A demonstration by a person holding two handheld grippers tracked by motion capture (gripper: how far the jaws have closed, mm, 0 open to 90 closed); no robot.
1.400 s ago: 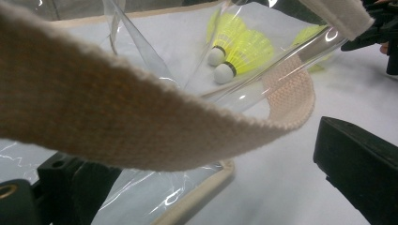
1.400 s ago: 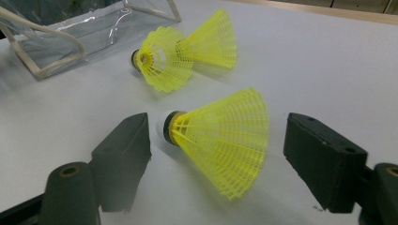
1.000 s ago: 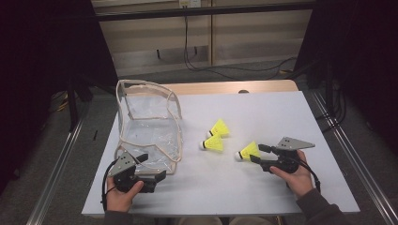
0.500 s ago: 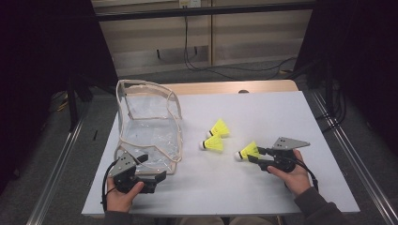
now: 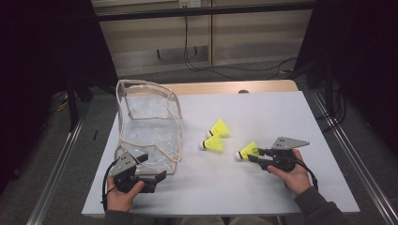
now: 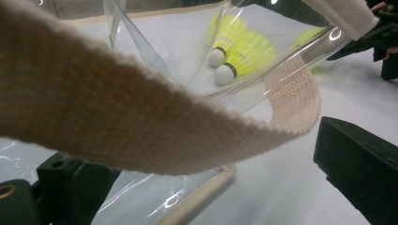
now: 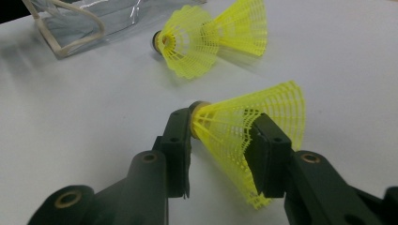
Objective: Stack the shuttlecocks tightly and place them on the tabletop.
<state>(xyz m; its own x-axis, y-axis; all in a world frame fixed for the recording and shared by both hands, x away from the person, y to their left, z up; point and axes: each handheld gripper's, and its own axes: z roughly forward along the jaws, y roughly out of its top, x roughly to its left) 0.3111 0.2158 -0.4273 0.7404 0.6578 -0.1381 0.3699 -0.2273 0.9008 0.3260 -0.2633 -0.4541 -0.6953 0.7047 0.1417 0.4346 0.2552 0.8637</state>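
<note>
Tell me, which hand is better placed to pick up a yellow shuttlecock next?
Right: its tool already straddles the nearest shuttlecock, while the left tool sits at the clear bag.

The table (image 5: 300,117) has a white top with a wooden strip at its far edge. A clear plastic bag (image 5: 150,126) with beige trim lies on it, directly in front of the left gripper (image 5: 157,177), which rests on the table. Two yellow shuttlecocks (image 5: 215,138) lie together on the top, just beyond the right gripper (image 5: 253,156). A third shuttlecock (image 5: 246,151) lies between this gripper's jaws.
</note>
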